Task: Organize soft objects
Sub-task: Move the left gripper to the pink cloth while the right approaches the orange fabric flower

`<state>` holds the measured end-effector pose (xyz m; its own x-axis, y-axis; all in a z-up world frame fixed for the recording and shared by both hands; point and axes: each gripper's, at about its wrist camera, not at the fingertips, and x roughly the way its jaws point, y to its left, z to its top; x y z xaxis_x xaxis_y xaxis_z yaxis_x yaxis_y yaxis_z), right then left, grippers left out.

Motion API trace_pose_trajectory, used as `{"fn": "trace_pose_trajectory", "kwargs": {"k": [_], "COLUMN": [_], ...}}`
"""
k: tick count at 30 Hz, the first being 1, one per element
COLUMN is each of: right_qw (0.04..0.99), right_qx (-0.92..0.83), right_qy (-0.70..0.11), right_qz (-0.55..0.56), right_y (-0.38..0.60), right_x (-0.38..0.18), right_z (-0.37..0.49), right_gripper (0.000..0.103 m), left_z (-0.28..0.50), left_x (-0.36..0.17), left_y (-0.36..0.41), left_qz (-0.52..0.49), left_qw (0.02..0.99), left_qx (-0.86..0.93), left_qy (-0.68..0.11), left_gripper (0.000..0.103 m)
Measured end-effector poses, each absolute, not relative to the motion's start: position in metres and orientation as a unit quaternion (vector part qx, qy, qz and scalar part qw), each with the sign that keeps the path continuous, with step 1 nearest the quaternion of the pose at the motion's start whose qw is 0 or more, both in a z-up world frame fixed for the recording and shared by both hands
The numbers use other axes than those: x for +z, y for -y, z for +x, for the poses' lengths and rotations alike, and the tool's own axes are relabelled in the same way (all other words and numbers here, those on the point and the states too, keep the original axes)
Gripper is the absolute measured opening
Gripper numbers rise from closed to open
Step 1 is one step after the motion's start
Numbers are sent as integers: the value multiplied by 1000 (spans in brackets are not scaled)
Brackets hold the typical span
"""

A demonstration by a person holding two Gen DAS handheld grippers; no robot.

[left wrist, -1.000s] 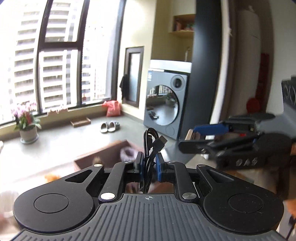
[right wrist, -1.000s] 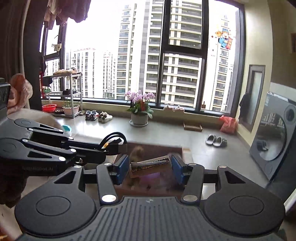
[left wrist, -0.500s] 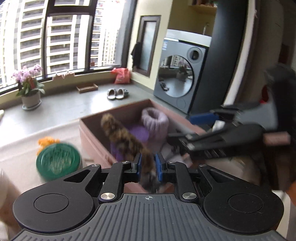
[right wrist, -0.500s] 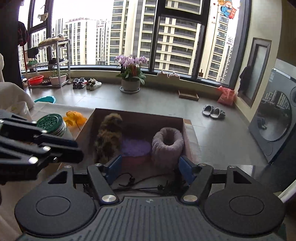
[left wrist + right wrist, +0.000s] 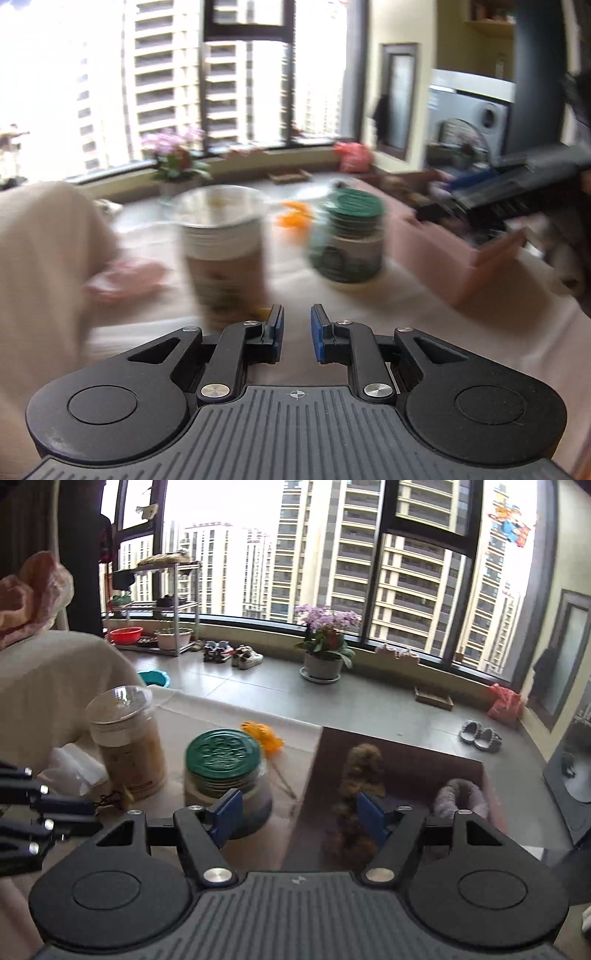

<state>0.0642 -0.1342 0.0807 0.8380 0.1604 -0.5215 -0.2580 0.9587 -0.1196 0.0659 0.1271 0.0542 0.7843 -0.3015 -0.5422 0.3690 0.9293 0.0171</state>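
The left wrist view is heavily blurred. Nearest the lens, the left gripper (image 5: pixel 296 334) has its blue-padded jaws a narrow gap apart with nothing between them, over a pale cloth-covered worktop (image 5: pixel 424 314). Just beyond stand a tall clear-lidded jar with a brown label (image 5: pixel 223 251) and, to its right, a squat jar with a dark green embossed lid (image 5: pixel 347 236). A small orange fluffy object (image 5: pixel 295 218) lies behind them. At the right, the right gripper (image 5: pixel 436 212) reaches over the near wall of a pinkish-brown cardboard box (image 5: pixel 461 266).

The right wrist view is sharp and shows what the other hides: the inside of the box. The right gripper's jaws stand wide apart and empty; they have just been opening. Beyond them, inside the box (image 5: pixel 399 749), a mottled brown furry tail-like toy (image 5: pixel 360 771) lies lengthwise along the left side, and a mauve plush ring-shaped cushion (image 5: pixel 460 797) sits at the right. The box's left wall stands close beside the green-lidded jar (image 5: pixel 223 764), leaving a thin strip of worktop (image 5: pixel 291 771) between. The orange object (image 5: pixel 264 736) lies near the worktop's far edge. Bare worktop is scarce; left of the jars lies crumpled clear plastic (image 5: pixel 72 771). Farther off, open grey tiled floor (image 5: pixel 369 705) runs to a potted pink orchid (image 5: pixel 325 646) under the window.
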Motion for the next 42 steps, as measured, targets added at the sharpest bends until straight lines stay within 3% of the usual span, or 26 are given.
{"fn": "trace_pose_trajectory", "kwargs": {"k": [6, 16, 23, 25, 30, 38, 42], "right_qw": [934, 907, 916, 919, 922, 921, 919], "right_qx": [185, 199, 196, 199, 209, 228, 236], "right_qy": [-287, -359, -340, -332, -317, -313, -312], "right_qz": [-104, -95, -85, -82, -78, -51, -39], "right_y": [81, 62, 65, 65, 68, 77, 81], "right_x": [57, 12, 5, 1, -4, -2, -2], "right_z": [53, 53, 47, 46, 40, 42, 41], "right_gripper": [69, 69, 74, 77, 82, 83, 83], "left_z": [95, 137, 157, 167, 205, 256, 269], "left_x": [51, 40, 64, 69, 75, 72, 60], "left_y": [-177, -192, -180, -180, -201, -220, -213], "left_qz": [18, 56, 67, 74, 42, -47, -35], "left_qw": [955, 948, 952, 945, 931, 886, 873], "left_qx": [-89, -40, -68, -79, -33, 3, 33], "left_qy": [-283, -312, -290, -308, -362, -462, -486], "left_gripper": [18, 18, 19, 24, 21, 23, 25]}}
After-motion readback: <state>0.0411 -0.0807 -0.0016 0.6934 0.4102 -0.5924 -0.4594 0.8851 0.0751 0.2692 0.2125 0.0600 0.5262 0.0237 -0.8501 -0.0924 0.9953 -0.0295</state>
